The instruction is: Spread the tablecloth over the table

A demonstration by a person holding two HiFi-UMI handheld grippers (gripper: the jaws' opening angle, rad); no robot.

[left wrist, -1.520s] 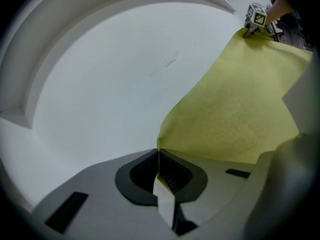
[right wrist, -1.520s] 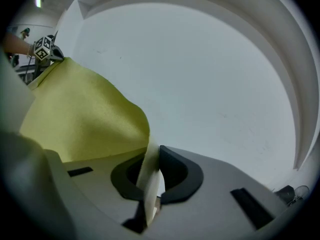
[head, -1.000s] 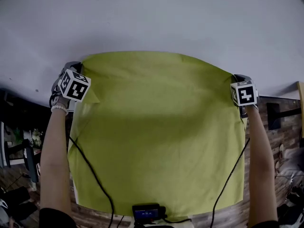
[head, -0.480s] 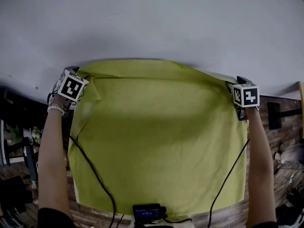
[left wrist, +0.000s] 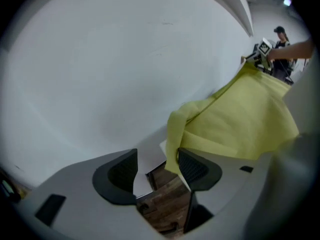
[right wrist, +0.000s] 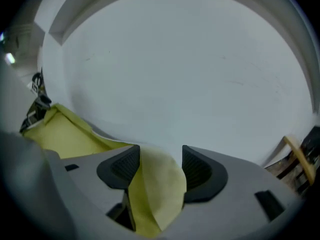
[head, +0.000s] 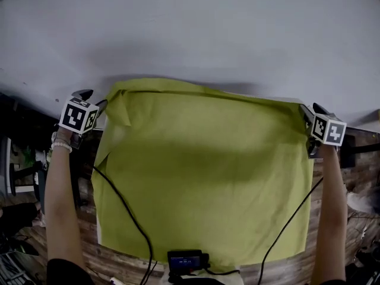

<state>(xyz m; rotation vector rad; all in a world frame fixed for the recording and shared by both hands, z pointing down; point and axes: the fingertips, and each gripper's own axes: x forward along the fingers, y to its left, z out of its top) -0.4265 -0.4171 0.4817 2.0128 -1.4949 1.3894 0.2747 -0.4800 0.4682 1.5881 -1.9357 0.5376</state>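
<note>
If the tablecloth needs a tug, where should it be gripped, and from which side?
Likely the two far corners of the tablecloth, each taken from its outer side. Both are loose flaps that a pinch can close on: the left corner is folded over, the right corner droops.

No words, numbers or brand names are legible. The white cube at the left and the white cube at the right bear only black square marker patterns. The small dark device shows a bluish screen with unreadable print.
</note>
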